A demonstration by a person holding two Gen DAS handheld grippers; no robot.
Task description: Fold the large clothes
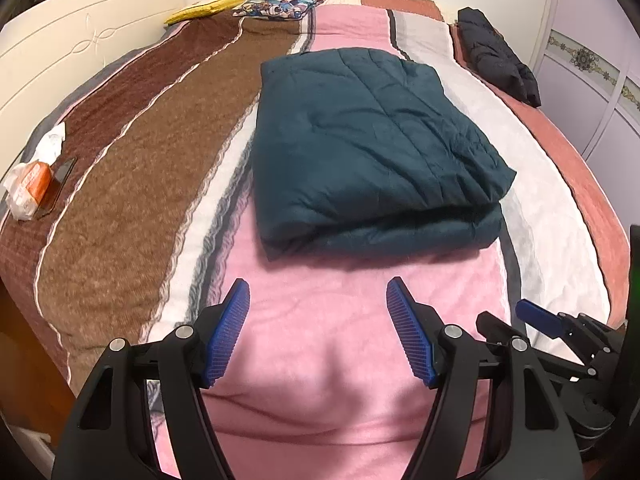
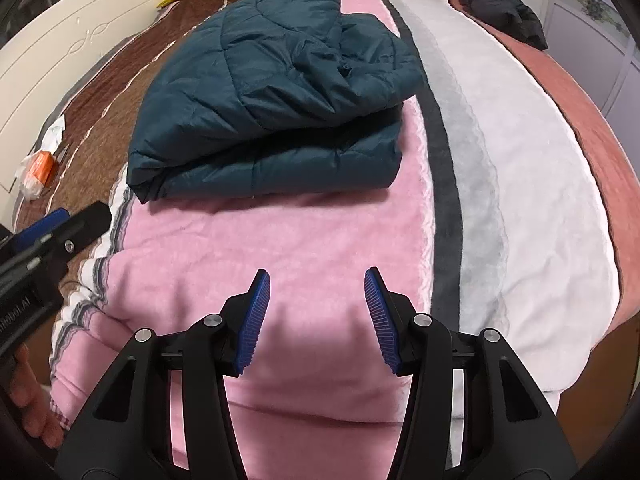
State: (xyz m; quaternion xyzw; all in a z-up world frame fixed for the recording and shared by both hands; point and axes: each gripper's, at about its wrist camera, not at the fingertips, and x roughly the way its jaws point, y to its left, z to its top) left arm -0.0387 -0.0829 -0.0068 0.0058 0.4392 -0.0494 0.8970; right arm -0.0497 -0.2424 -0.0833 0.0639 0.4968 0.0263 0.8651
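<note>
Two grippers: both are seen low over the pink stripe of the blanket [image 1: 320,360], nearest the cameras, pointed steeply downward.
Left gripper [image 1: 318,332]: its blue ribbed pads are spread wide with only pink blanket seen between them; nothing is gripped.
Right gripper [image 2: 316,320]: its pads are parted somewhat less widely, and nothing is held between them either.
Side by side: the right gripper is caught at the right edge of the left wrist view, and the left gripper at the left edge of the right wrist view, where part of a hand [image 2: 28,400] is seen below it.
Teal quilted jacket [image 1: 368,152]: it is laid folded into a thick rectangle on the pink stripe just beyond both grippers, its doubled edge turned toward them; it is touched by neither.
Path to jacket: only bare blanket is seen between the pads and the fold.
Left side of bed: a white tissue pack with an orange label [image 1: 28,184] and a dark phone [image 1: 64,172] are laid on the brown stripe.
Far right: a black garment [image 1: 496,60] is bunched near the edge.
Far end: a yellow item [image 1: 204,8] and a cartoon-print pillow [image 1: 280,2] are seen.
Beyond: a cream headboard [image 1: 80,28] is seen on the left.
</note>
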